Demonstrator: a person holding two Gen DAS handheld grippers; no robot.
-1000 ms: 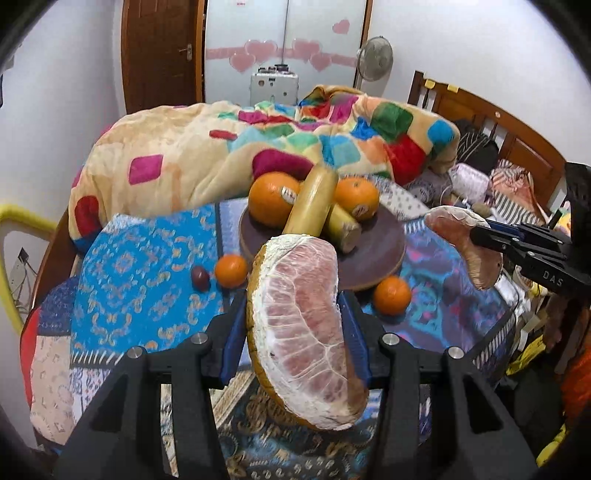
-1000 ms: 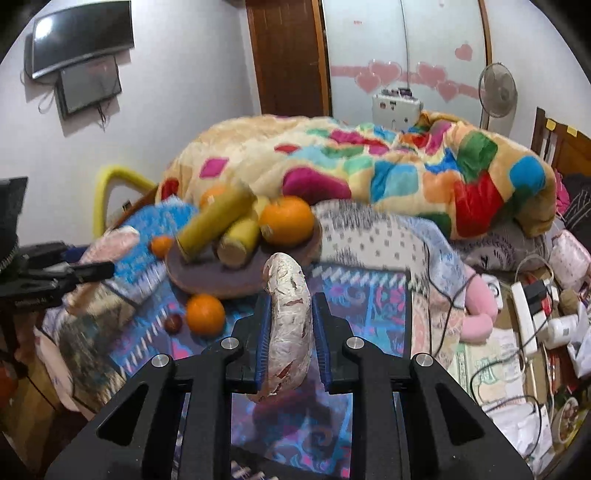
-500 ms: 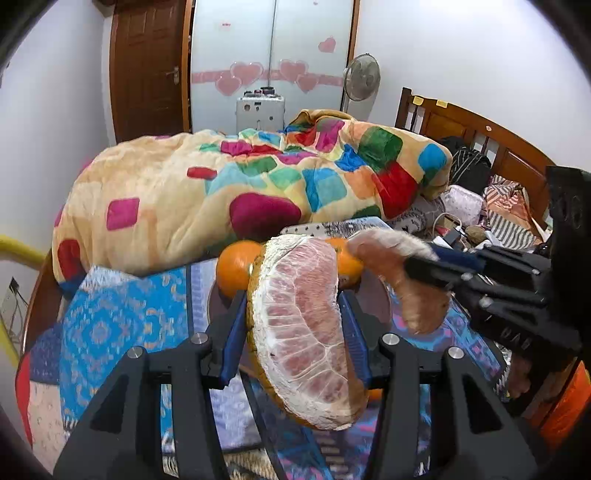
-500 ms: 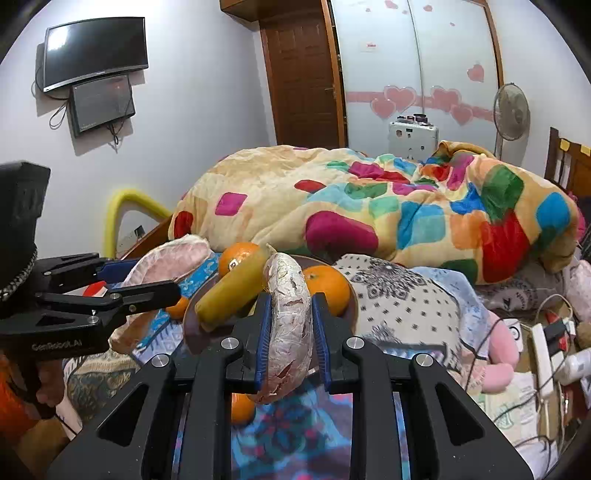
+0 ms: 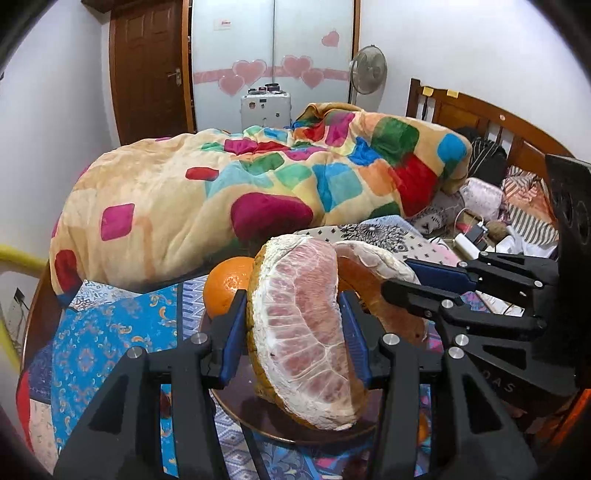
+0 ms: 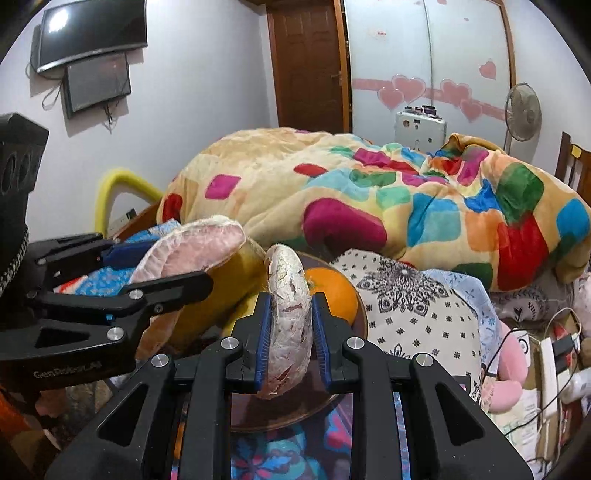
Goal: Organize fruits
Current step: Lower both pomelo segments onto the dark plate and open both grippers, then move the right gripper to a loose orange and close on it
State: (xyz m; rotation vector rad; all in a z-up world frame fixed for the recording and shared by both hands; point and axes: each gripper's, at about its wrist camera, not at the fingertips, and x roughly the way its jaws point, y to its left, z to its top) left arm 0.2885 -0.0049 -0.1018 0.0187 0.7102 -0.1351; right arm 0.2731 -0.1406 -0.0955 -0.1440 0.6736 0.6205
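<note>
Left wrist is showing the left gripper [image 5: 295,332] clenching a soft, bruisable pomelo wedge [image 5: 303,332] by its flanks; at 3 o'clock the right gripper [image 5: 400,277] is pinching a thinner pomelo slice [image 5: 373,258].

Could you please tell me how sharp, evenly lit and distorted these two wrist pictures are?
Left wrist view: sharp, evenly lit, no motion blur; the pink-fleshed pomelo wedge in the left gripper is crisp; fisheye bends the brown wooden headboard, corners black. Right wrist view: equally sharp; glare on the dark wall-mounted screen; the thin pomelo slice in the right gripper is clear.
</note>
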